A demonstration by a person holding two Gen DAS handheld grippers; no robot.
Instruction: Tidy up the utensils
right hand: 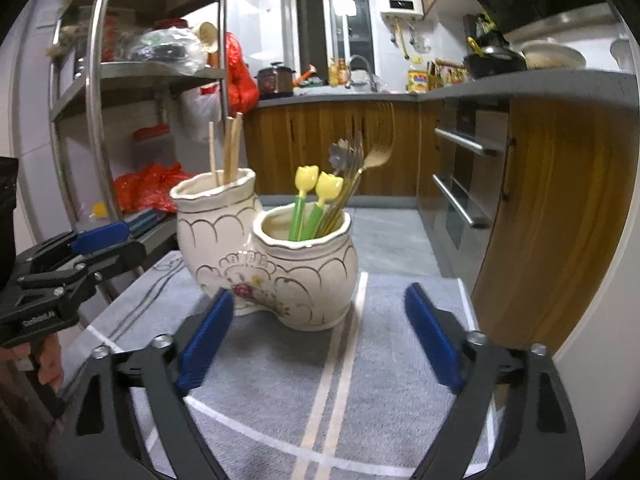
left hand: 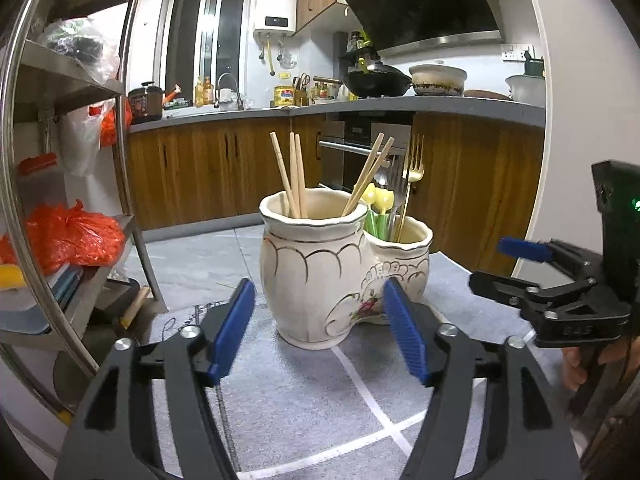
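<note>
Two tools are in use, one in each of my hands, and both stand with jaws apart and nothing between the pads. My left tool (left hand: 320,328) faces the taller pot of the ceramic utensil holder (left hand: 320,272); my right tool (right hand: 316,344) faces its shorter pot from the other side. Neither tool touches the holder. I judge both are held clear because the sorting looks finished.

One holder, made of two joined pots, stands on the grey cloth (right hand: 280,392) that covers the surface, toward its far edge, near where the pale stripes cross.

Taller pot: five wooden chopsticks (left hand: 294,176), counted in the left view as three upright plus two leaning toward the shorter pot. The right view shows only three clearly, so the count of five is a judgement.

Shorter pot: two tulip-topped green utensils (right hand: 318,188), one gold fork (left hand: 414,160), and one gold spoon (right hand: 378,156). Further silver-coloured pieces stand behind these; their number cannot be determined.

Grouping long sticks in the tall pot and shorter cutlery in the low pot keeps each kind upright and separate.
</note>
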